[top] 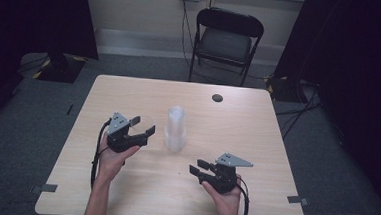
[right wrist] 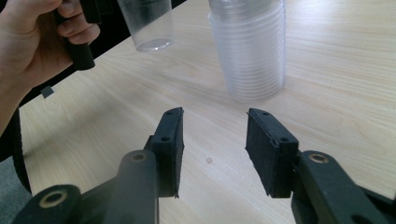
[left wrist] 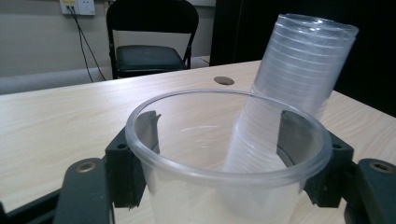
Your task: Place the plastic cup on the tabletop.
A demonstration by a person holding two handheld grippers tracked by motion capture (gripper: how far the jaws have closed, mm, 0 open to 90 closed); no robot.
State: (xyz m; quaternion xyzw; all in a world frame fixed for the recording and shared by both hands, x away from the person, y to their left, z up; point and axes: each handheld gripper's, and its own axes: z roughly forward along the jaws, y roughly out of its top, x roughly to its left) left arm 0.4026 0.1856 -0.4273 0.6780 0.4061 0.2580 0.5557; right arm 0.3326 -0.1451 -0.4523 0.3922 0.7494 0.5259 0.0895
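On the left, the left gripper (top: 145, 126) is sitting just to the left of the stack of clear cups (top: 175, 129), which is serving here as the landmark in the middle of the desk (top: 129, 93). Its fingers (left wrist: 140, 154) are clamping a single clear cup (left wrist: 224, 154) by the wall just under the rim, one pad pressing on each side, and the cup is hanging upright above the desk top, apart from the stack. In the right gripper view that same single cup is showing to the left of the stack, with its base clear of the wood and the person's left hand (right wrist: 32, 42) wrapping the gripper handle beside it.

The stack itself is standing with its wide end down on the desk, and in the left gripper view it is appearing tilted behind the held cup. No brand, label or writing is readable on the cups or the grippers.

To the right of the stack and nearer the person, the right gripper (top: 201, 167) is pointing toward the stack but staying well apart from it. Its fingers (right wrist: 170, 144) are standing apart with bare desk between them, gripping nothing.

Beyond the stack, a black folding chair (top: 225, 39) is standing behind the desk, and a small dark round spot (top: 217, 97) is lying near the desk's far edge.
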